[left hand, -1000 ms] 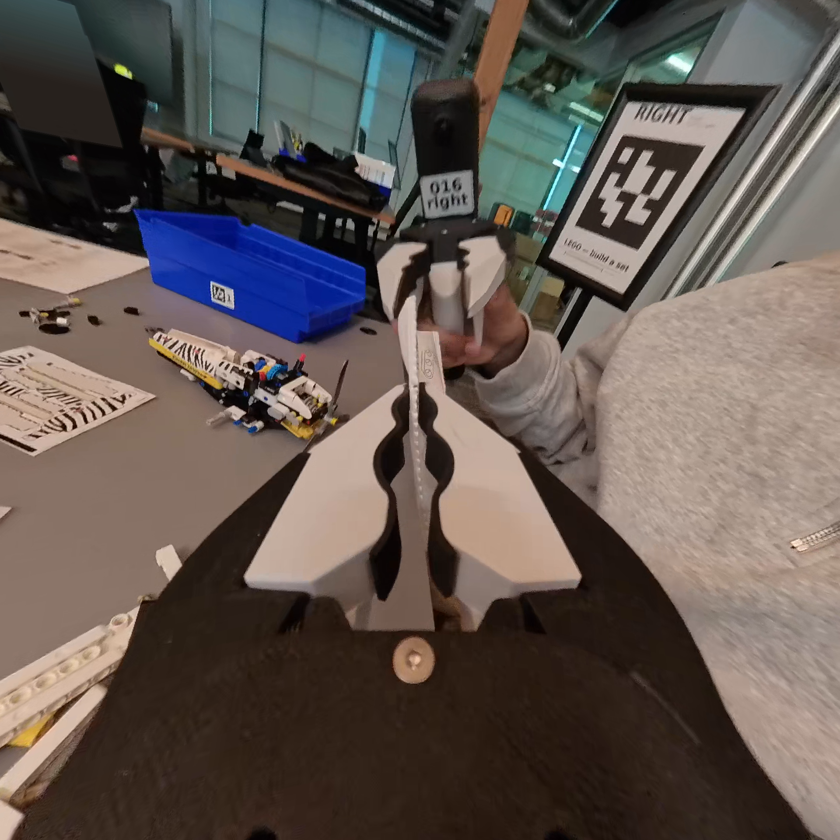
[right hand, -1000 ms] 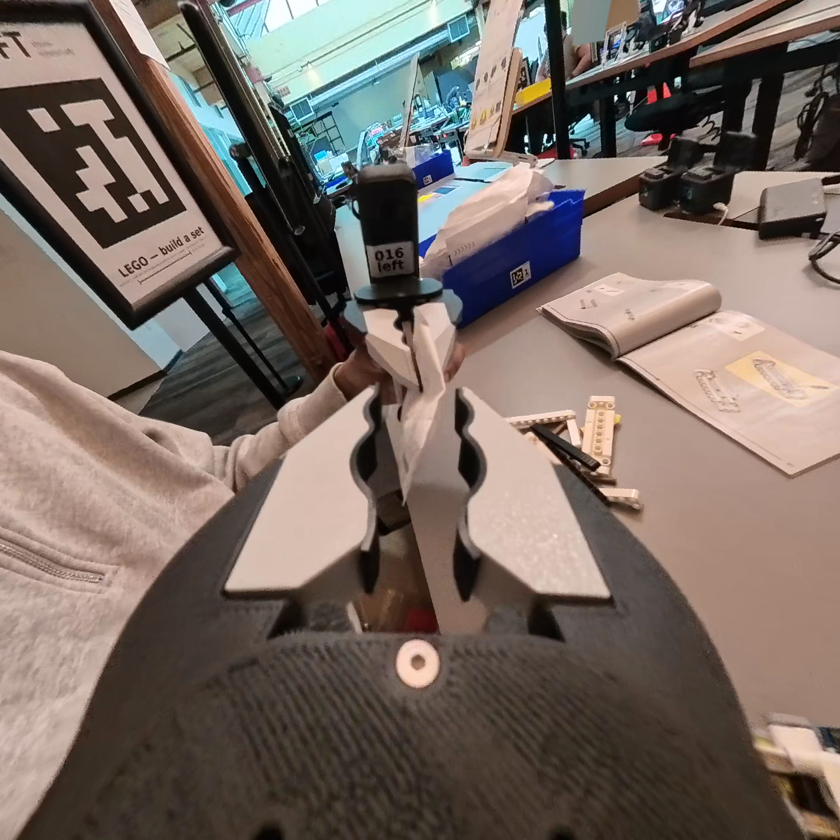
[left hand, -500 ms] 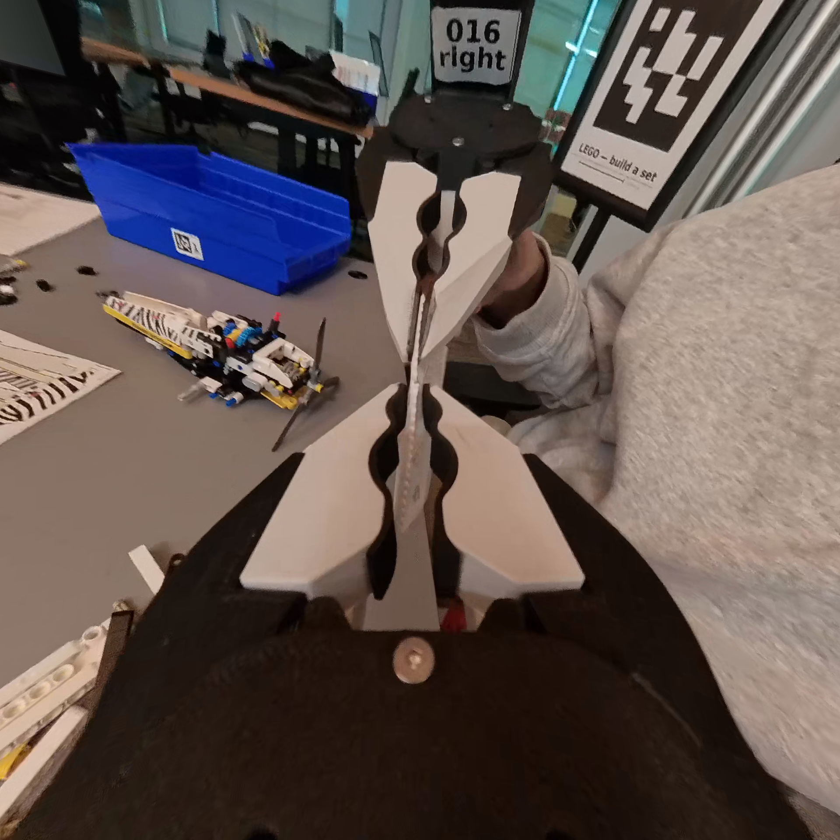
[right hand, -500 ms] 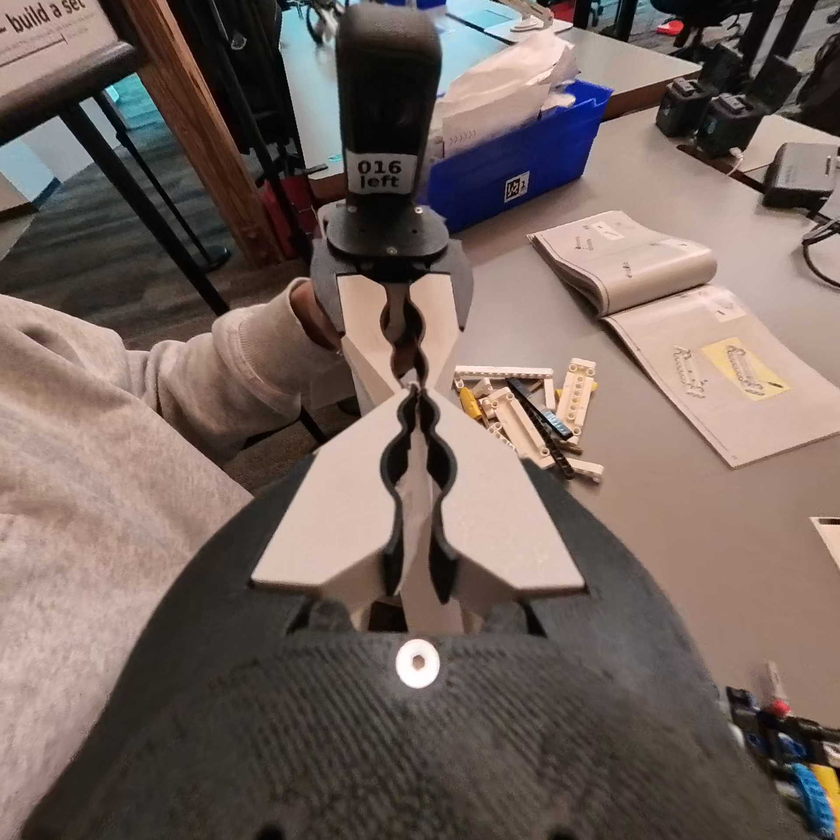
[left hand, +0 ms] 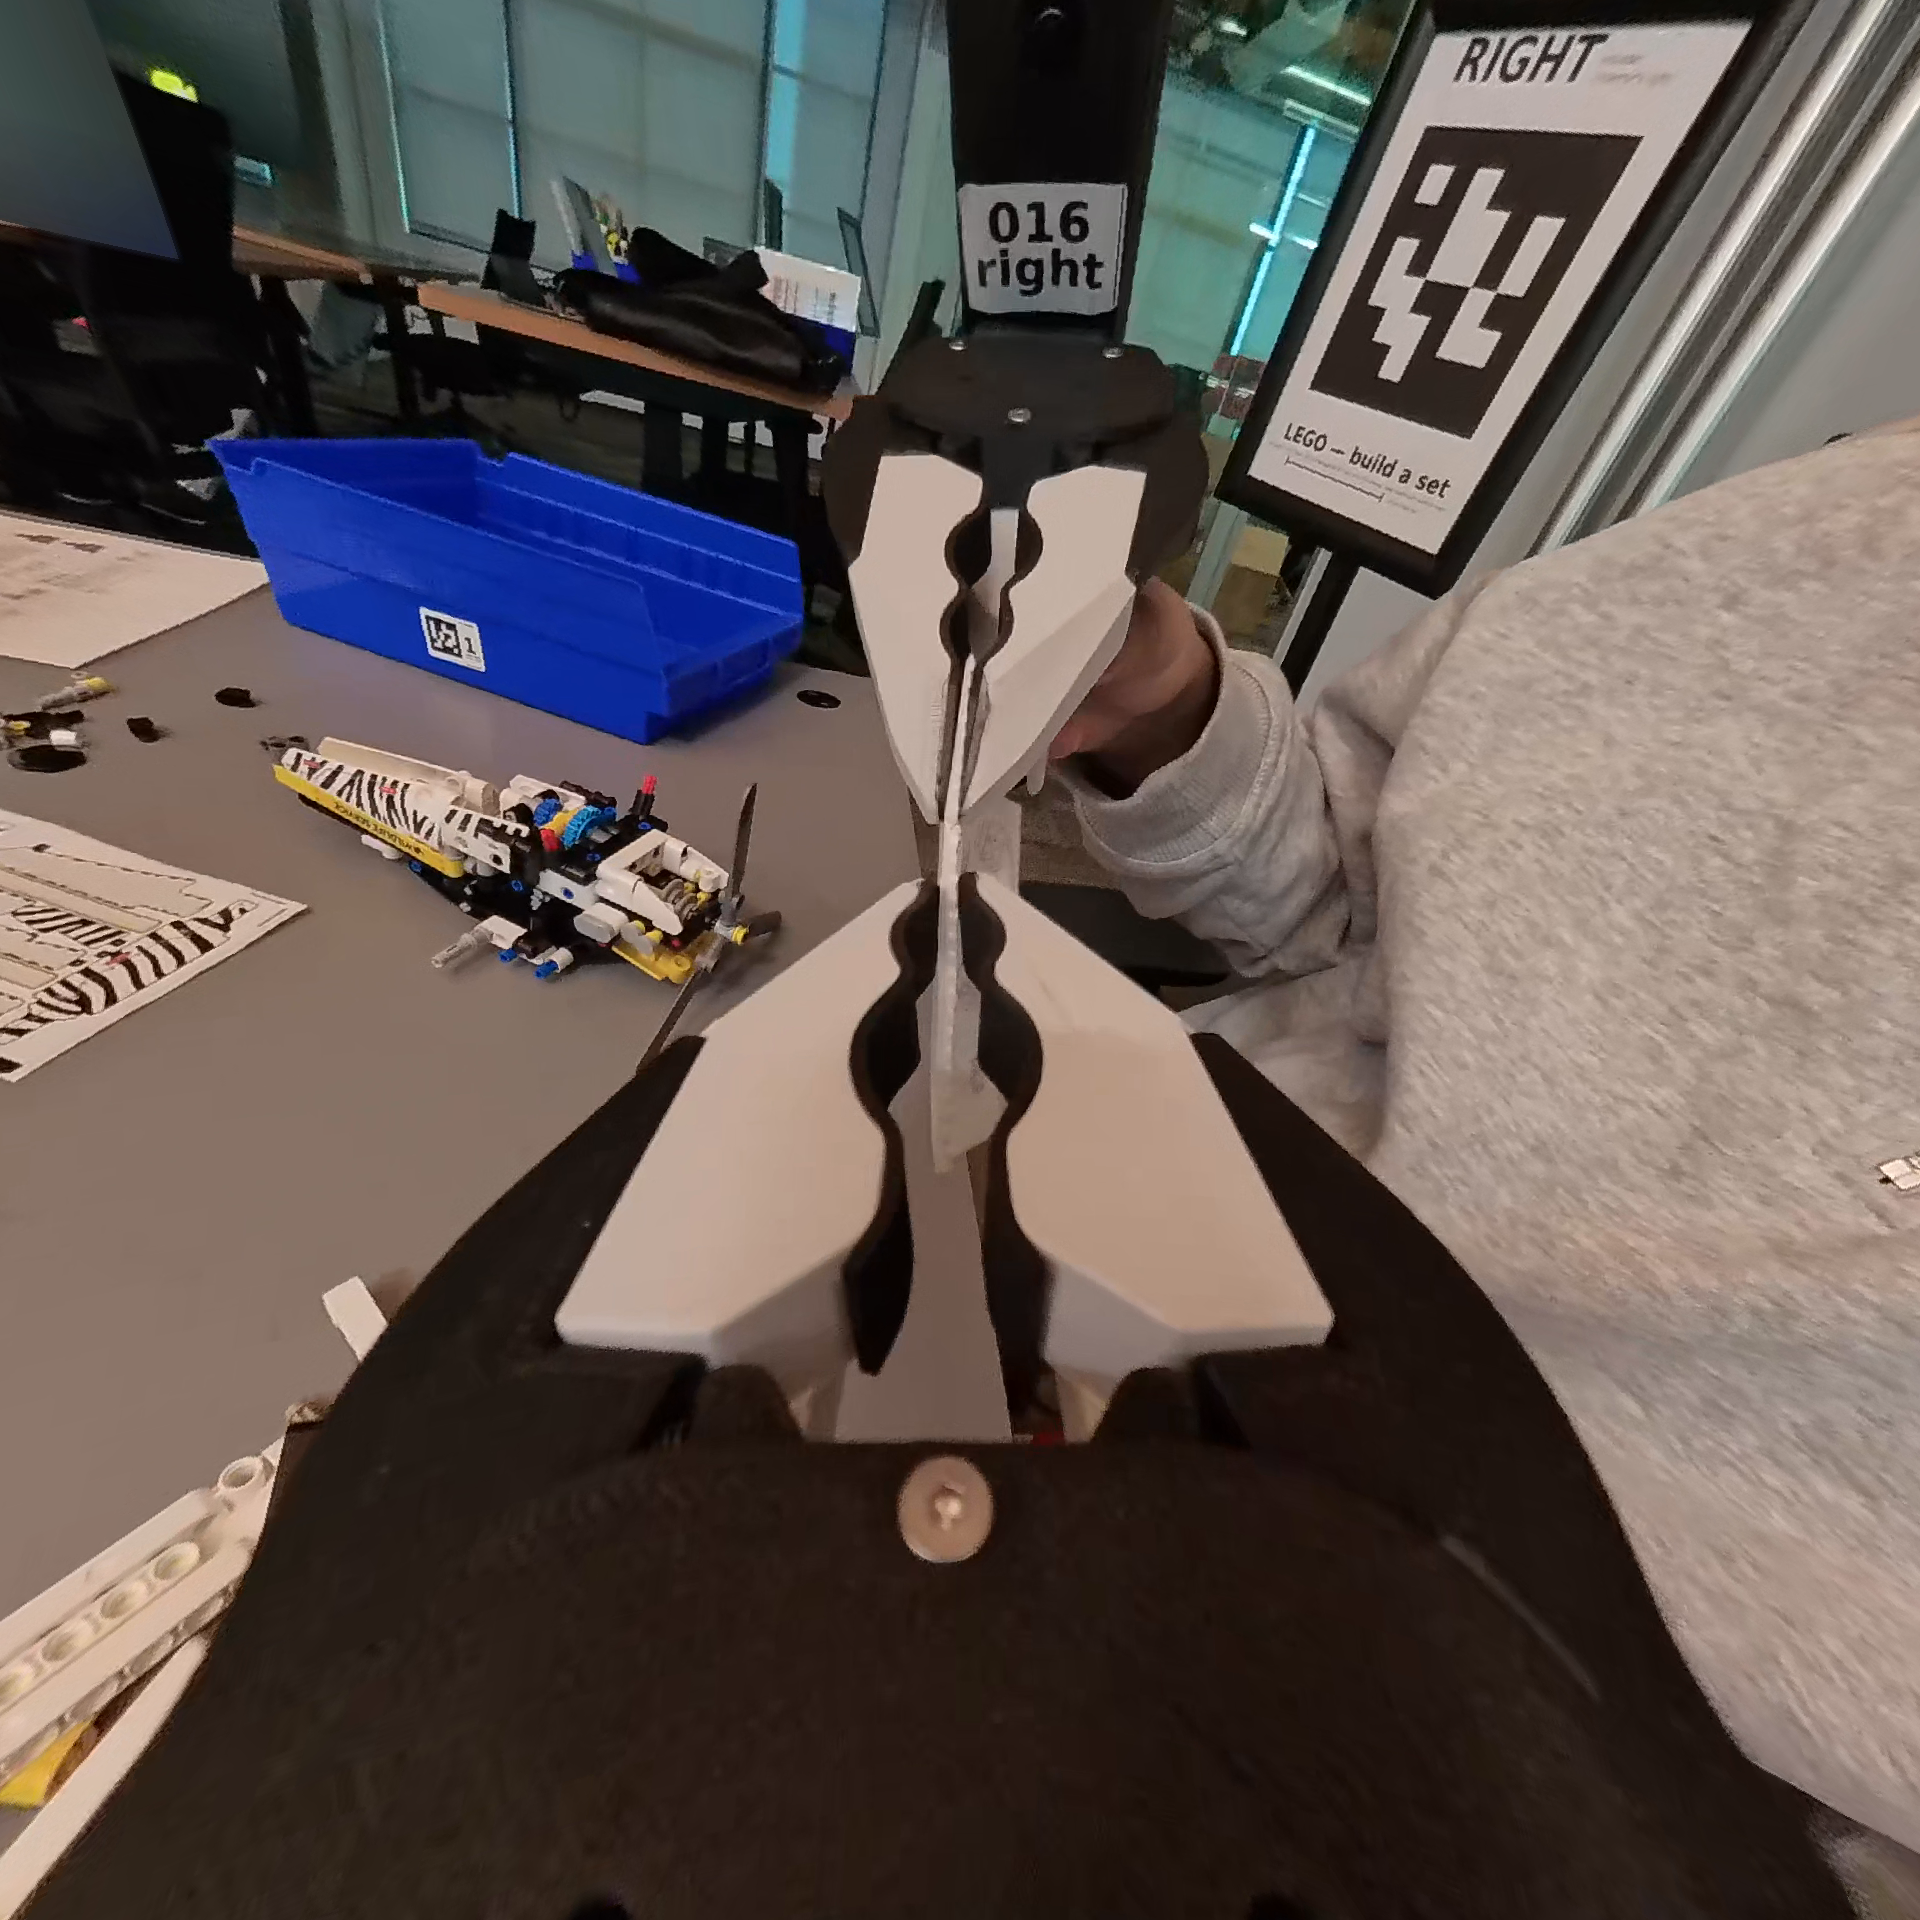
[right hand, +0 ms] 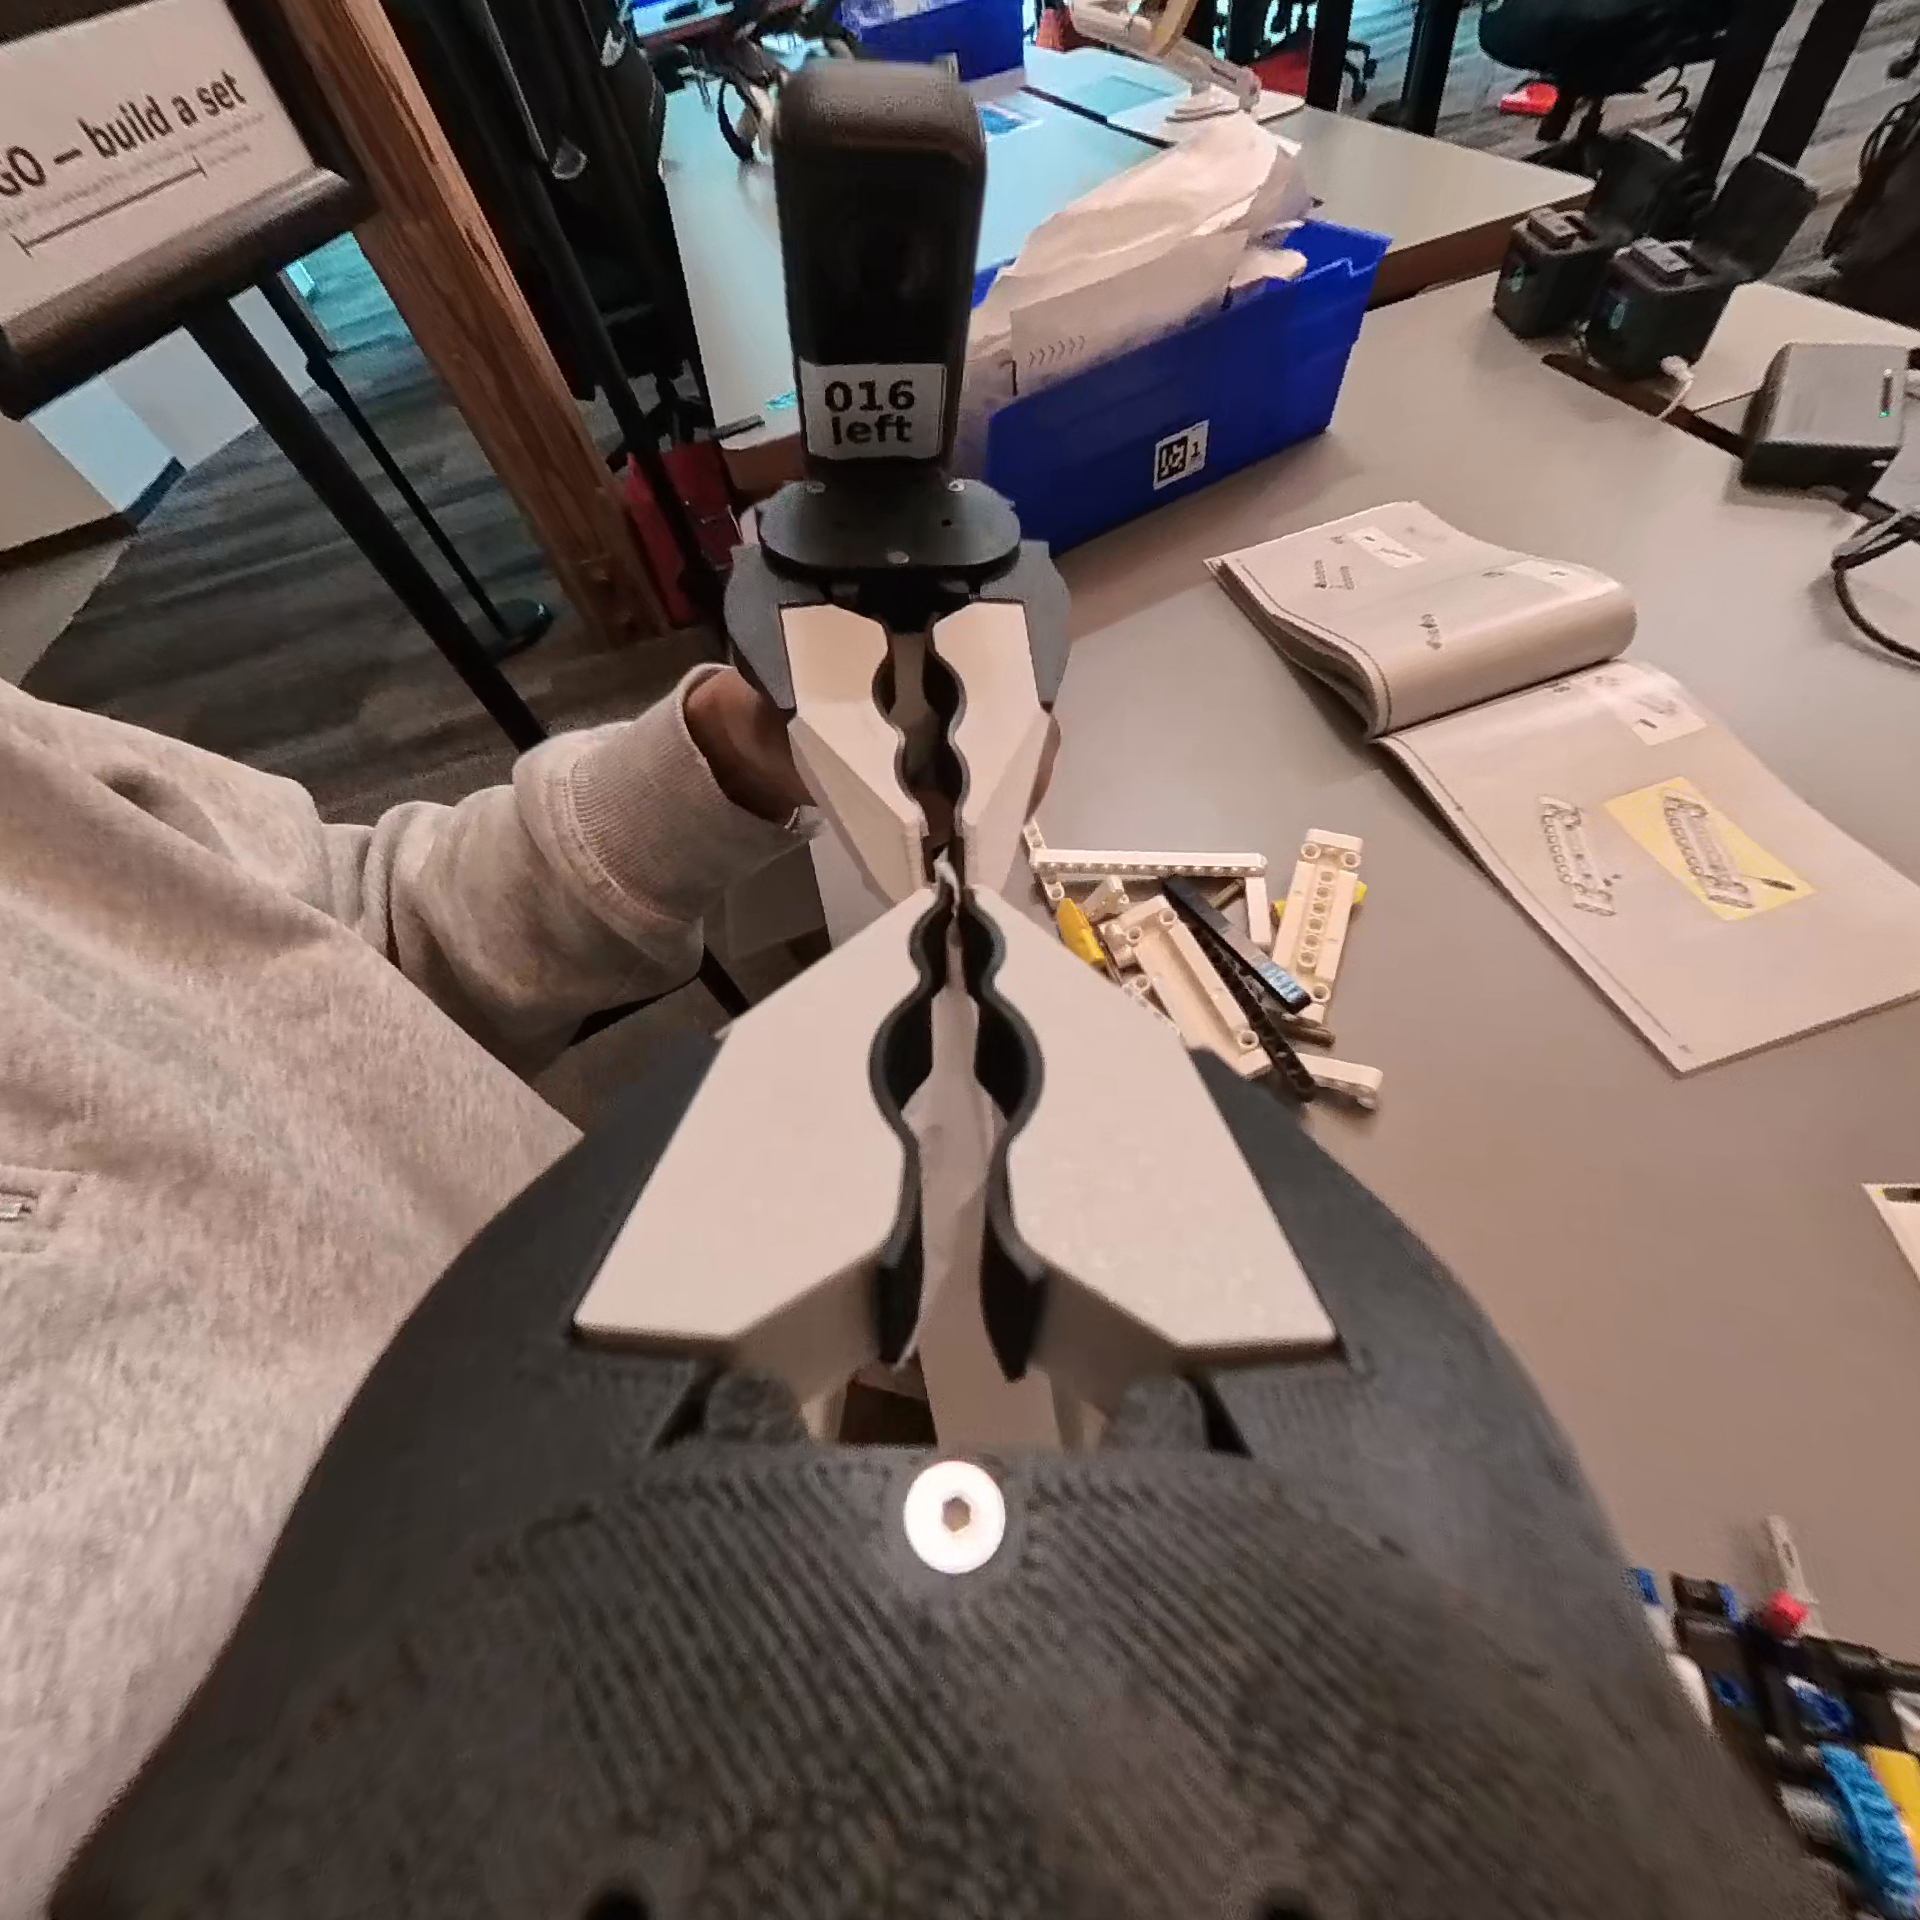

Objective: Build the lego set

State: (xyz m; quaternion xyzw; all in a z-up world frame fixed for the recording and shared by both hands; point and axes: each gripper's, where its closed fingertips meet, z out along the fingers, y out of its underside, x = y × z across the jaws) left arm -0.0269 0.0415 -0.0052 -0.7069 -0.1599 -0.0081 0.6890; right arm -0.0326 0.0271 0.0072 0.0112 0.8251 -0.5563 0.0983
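A thin white paper bag with a serrated edge (left hand: 951, 997) is held in the air between both grippers, which meet tip to tip in front of the person's grey sweater. My left gripper (left hand: 945, 885) is shut on one end of it. My right gripper (right hand: 951, 896) is shut on the other end of the bag (right hand: 951, 1143); it also shows in the left wrist view (left hand: 951, 805). The partly built zebra-striped lego model (left hand: 520, 842) lies on the grey table (left hand: 260, 1143). Loose white lego beams (right hand: 1226, 935) lie in a pile beyond the grippers.
A blue bin (left hand: 520, 582) stands behind the model, a sticker sheet (left hand: 94, 935) to its left. Another blue bin with paper (right hand: 1195, 405) and an open instruction booklet (right hand: 1507, 748) lie on the table. A framed sign (left hand: 1475, 260) stands at the table's edge. The grippers are tip to tip, or close to it. The partly built zebra-striped lego model (left hand: 520, 842) is about 25 cm from both grippers' fingertips. Seen from the right wrist view (right hand: 1877, 1692) as well.
The two grippers have come together tip to tip. My right gripper, open one second ago, has shut on the bag. The left has stayed shut on it.
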